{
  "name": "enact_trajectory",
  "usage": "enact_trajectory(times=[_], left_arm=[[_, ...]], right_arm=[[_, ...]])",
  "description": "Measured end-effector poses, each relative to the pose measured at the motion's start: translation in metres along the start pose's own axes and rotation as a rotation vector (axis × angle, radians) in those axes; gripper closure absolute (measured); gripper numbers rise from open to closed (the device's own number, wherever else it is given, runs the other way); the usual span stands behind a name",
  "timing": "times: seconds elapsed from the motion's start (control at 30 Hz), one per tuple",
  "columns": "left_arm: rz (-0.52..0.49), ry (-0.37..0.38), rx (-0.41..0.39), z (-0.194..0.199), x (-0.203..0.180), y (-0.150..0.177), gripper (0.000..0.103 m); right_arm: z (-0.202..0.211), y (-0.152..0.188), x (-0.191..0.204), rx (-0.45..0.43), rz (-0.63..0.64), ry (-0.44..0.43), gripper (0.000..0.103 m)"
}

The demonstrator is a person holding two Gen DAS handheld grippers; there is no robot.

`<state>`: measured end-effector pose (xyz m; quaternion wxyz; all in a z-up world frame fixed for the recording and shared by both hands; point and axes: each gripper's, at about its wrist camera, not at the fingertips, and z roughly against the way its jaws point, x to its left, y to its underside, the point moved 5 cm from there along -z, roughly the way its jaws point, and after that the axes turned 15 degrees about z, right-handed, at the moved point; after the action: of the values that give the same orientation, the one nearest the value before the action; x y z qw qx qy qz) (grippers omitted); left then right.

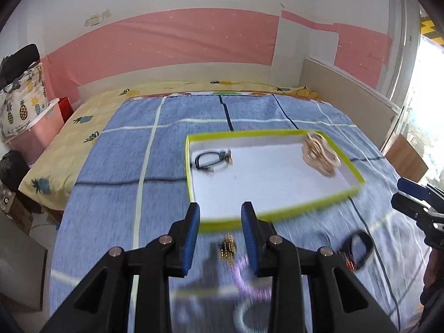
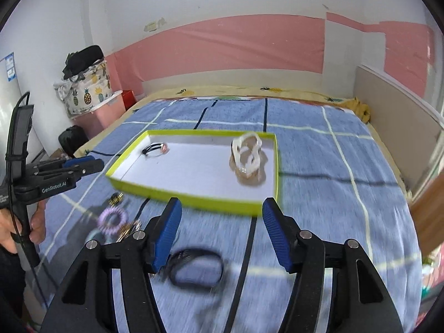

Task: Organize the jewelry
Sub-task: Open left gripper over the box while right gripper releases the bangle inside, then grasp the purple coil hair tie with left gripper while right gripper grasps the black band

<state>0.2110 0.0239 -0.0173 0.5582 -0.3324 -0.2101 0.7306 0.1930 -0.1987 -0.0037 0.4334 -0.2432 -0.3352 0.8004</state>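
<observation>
A shallow tray with a lime-green rim [image 1: 277,216] [image 2: 194,198] lies on the blue checked blanket. Inside it are a black hair tie with a charm [image 1: 211,161] [image 2: 155,149] and a pile of gold bangles [image 1: 322,155] [image 2: 248,155]. On the blanket in front of the tray lie a small gold piece [image 1: 228,247] [image 2: 116,198], a purple coil hair tie [image 1: 244,277] [image 2: 113,220] and a black band [image 1: 358,249] [image 2: 198,269]. My left gripper [image 1: 220,211] [image 2: 94,165] hangs open over the tray's near rim, holding nothing. My right gripper [image 2: 222,204] [image 1: 397,193] is open wider above the black band, also with nothing in it.
The blanket [image 2: 319,222] covers a bed with a yellow pineapple sheet [image 1: 69,138]. A pink storage box with a pineapple bag [image 2: 91,102] stands at the left, a beige board [image 2: 396,127] along the right. A person's hand [image 2: 36,222] holds the left gripper's handle.
</observation>
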Motion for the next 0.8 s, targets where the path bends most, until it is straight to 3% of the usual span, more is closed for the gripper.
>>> enact_trajectory(times=[0.37, 0.8], left_arm=[[0.012, 0.049, -0.015, 0.068, 0.001, 0.059, 0.071], [0.031, 0.059, -0.011, 0.08, 0.005, 0.083, 0.071]], right_arm=[[0.06, 0.052, 0.028, 0.007, -0.035, 0.003, 0.042], [0.065, 0.068, 0.036, 0.011, -0.048, -0.009, 0.042]])
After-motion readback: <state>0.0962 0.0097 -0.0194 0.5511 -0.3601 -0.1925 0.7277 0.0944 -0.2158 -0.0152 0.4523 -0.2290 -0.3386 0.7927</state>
